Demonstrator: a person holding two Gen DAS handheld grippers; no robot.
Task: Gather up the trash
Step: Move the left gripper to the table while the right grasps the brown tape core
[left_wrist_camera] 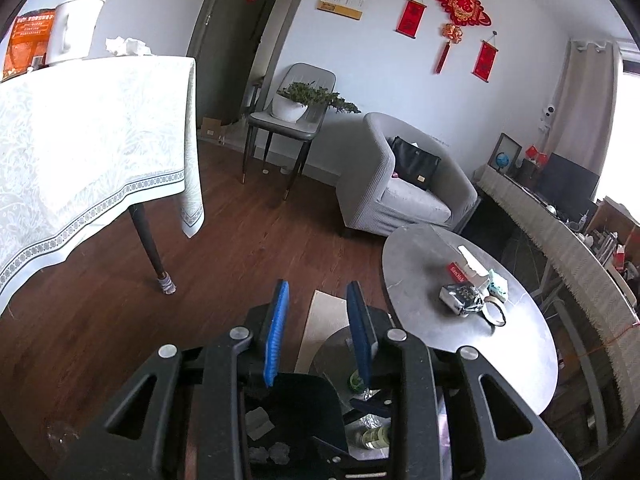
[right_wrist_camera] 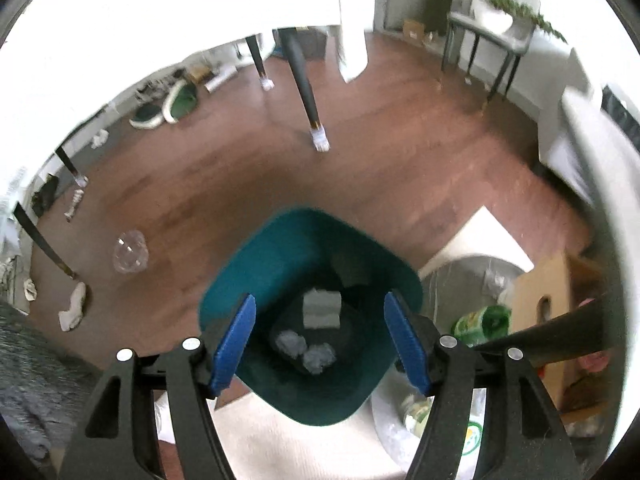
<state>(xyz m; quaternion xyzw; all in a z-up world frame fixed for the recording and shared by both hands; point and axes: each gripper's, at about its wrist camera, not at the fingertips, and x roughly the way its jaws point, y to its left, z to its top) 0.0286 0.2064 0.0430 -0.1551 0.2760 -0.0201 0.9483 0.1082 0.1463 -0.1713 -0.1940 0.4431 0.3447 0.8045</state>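
**Desk:** Left wrist view: which step is this?

**Caption:** A pause between pickups, by the look of it. The left gripper (left_wrist_camera: pixel 319 296) hangs over the floor with its blue pads a narrow gap apart and nothing between them. The bin (left_wrist_camera: pixel 304 400) sits low in the frame, right under the gripper, with pale scraps just visible inside.

**Desk:** Any trash left in that view?

**Caption:** Crumpled tissue (left_wrist_camera: pixel 126 46) lies on the far edge of the clothed table (left_wrist_camera: pixel 100 140), well apart from the gripper. On the round table (left_wrist_camera: pixel 420 248) is a creased foil pack (left_wrist_camera: pixel 460 298) among a few small things. Whether that counts as trash cannot be told.

**Desk:** And the right wrist view?

**Caption:** The right gripper (right_wrist_camera: pixel 320 300) points steeply down over the bin's mouth, jaws wide and empty. The bin (right_wrist_camera: pixel 280 248) is teal and roughly square, with rounded corners. At the bottom lie two paper balls (right_wrist_camera: pixel 294 344) side by side and, just beyond them, a flat pale scrap (right_wrist_camera: pixel 322 310).

**Desk:** What does the next move call for?

**Caption:** Probably a reach away from the bin. A crumpled clear wrapper (right_wrist_camera: pixel 130 256) lies alone on the bare floor to the left, near enough to be the likely next target. It looks light and springy, so the jaws would need to come down around it and close well in. The frame is blurred, so the smaller white bits near the wall cannot be identified.
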